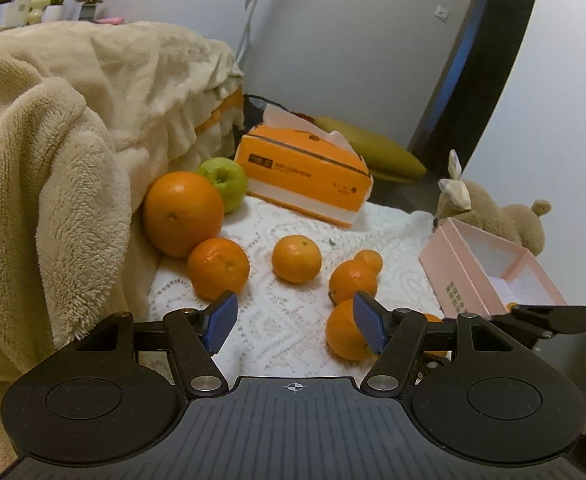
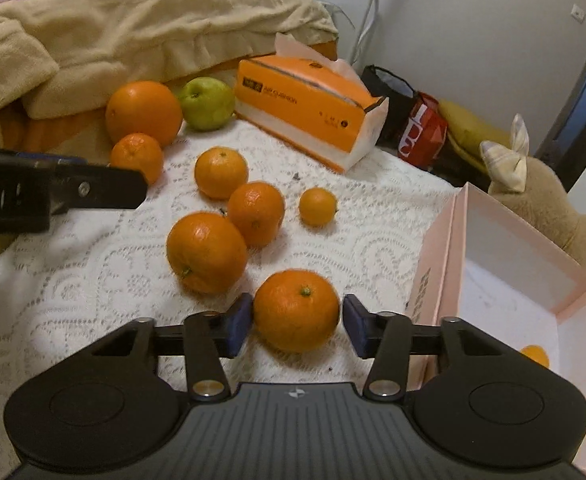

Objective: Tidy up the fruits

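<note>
Left gripper (image 1: 295, 322): jaws wide, empty, above the lace cloth (image 1: 285, 320) among loose mandarins.
Right gripper (image 2: 296, 322): jaws narrow around a mandarin (image 2: 296, 310); left pad touching, right pad just off.
Pink box (image 2: 453, 248) lies right.
Suggest: centre fruit, squeeze gently, then lift clear of the box wall.

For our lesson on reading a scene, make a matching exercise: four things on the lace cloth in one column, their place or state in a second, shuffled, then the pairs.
Things:
1. green apple
2. tissue box
3. pink box
4. right gripper

Places or states:
A. open, with one orange fruit inside
B. around a tangerine
C. beside the biggest orange
D. a tissue sticking out on top

Pairs: 1-C, 2-D, 3-A, 4-B
</note>
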Motion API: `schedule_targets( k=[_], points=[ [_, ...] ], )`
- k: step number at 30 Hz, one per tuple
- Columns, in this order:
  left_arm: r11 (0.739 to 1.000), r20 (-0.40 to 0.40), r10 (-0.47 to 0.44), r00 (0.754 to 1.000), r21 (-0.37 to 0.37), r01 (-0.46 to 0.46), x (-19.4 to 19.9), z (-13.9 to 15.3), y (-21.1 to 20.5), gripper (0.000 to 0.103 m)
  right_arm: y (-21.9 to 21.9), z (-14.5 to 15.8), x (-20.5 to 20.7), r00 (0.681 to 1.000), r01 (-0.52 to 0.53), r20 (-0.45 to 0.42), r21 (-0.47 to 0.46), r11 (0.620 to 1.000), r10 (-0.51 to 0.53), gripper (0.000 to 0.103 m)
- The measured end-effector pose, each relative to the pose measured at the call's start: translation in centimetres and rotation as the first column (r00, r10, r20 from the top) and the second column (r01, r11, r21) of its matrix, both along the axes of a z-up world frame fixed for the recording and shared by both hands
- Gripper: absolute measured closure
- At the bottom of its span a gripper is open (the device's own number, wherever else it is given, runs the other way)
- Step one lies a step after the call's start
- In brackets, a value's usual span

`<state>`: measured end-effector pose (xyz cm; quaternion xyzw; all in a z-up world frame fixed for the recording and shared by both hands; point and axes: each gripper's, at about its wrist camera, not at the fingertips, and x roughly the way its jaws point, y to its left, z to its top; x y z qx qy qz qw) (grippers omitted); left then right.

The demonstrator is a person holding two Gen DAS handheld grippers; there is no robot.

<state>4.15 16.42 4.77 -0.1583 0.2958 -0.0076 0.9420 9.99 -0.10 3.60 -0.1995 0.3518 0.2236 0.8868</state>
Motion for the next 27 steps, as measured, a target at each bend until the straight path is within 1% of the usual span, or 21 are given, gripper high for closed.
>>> schedule_targets(
  k=[2, 5, 8, 10, 12, 15, 17, 19, 20, 22, 24, 25, 26, 27],
  points=[
    [1.000, -0.006, -0.005, 1.000, 0.003, 0.005, 0.1, -0.1, 0.0, 0.034, -0.4, 0.1, -0.4, 1.000, -0.005, -0.013, 0.021, 1.000, 0.005, 0.056],
    [1.000, -0.008, -0.016, 1.000, 0.014, 0.016, 0.2, -0.3, -0.3, 0.034, -1.1, 0.6, -1.5, 0.998, -0.031, -0.058, 0.065, 0.997, 0.035, 0.056],
    [0.999, 0.013, -0.031, 0.999, 0.007, 0.031, 0.0, -0.1, -0.4, 0.035, -2.3, 0.9, -3.4, 0.996, -0.059, -0.066, 0.075, 0.995, 0.064, 0.056],
    [0.998, 0.040, -0.068, 0.997, -0.011, 0.068, -0.2, 0.3, -0.6, 0.035, -3.5, 0.8, -4.5, 0.996, -0.058, -0.069, 0.080, 0.995, 0.063, 0.056],
    [0.991, 0.059, -0.131, 0.990, -0.012, 0.132, 0.0, 0.9, -1.4, 0.035, -4.8, 0.8, -5.3, 0.997, -0.043, -0.066, 0.091, 0.995, 0.049, 0.056],
    [0.980, 0.073, -0.201, 0.977, 0.015, 0.200, 0.9, 2.0, -3.0, 0.035, -6.7, 0.4, -6.3, 0.999, -0.011, -0.045, 0.100, 0.995, 0.016, 0.056],
    [0.970, 0.076, -0.240, 0.968, 0.044, 0.237, 2.2, 2.8, -4.2, 0.035, -7.7, -0.1, -6.6, 0.999, -0.001, -0.050, 0.114, 0.993, 0.006, 0.056],
    [0.959, 0.039, -0.277, 0.960, 0.067, 0.274, 4.3, 3.1, -5.5, 0.035, -8.6, -0.3, -6.8, 0.999, -0.004, -0.036, 0.148, 0.989, 0.010, 0.054],
    [0.957, 0.007, -0.278, 0.960, 0.086, 0.277, 5.7, 3.1, -6.4, 0.035, -8.9, -0.3, -7.0, 1.000, -0.005, -0.025, 0.159, 0.987, 0.009, 0.053],
    [0.958, -0.054, -0.246, 0.968, 0.141, 0.251, 8.4, 2.6, -7.9, 0.035, -9.1, -0.5, -7.3, 1.000, -0.007, 0.002, 0.173, 0.985, 0.007, 0.038],
    [0.955, -0.118, -0.219, 0.969, 0.180, 0.237, 10.9, 1.5, -9.1, 0.036, -9.4, -0.9, -7.8, 0.999, -0.014, 0.036, 0.186, 0.982, 0.008, 0.033],
    [0.952, -0.152, -0.206, 0.967, 0.196, 0.233, 12.1, 0.9, -9.6, 0.040, -9.5, -1.2, -8.1, 0.999, -0.013, 0.041, 0.196, 0.980, 0.005, 0.033],
    [0.950, -0.178, -0.193, 0.965, 0.212, 0.229, 12.9, 0.3, -9.9, 0.043, -9.7, -1.3, -8.2, 0.999, -0.007, 0.037, 0.212, 0.977, -0.001, 0.033],
    [0.947, -0.199, -0.179, 0.964, 0.230, 0.223, 13.7, -0.4, -10.3, 0.045, -10.1, -1.6, -8.1, 1.000, 0.004, 0.023, 0.234, 0.972, -0.010, 0.032]
  ],
)
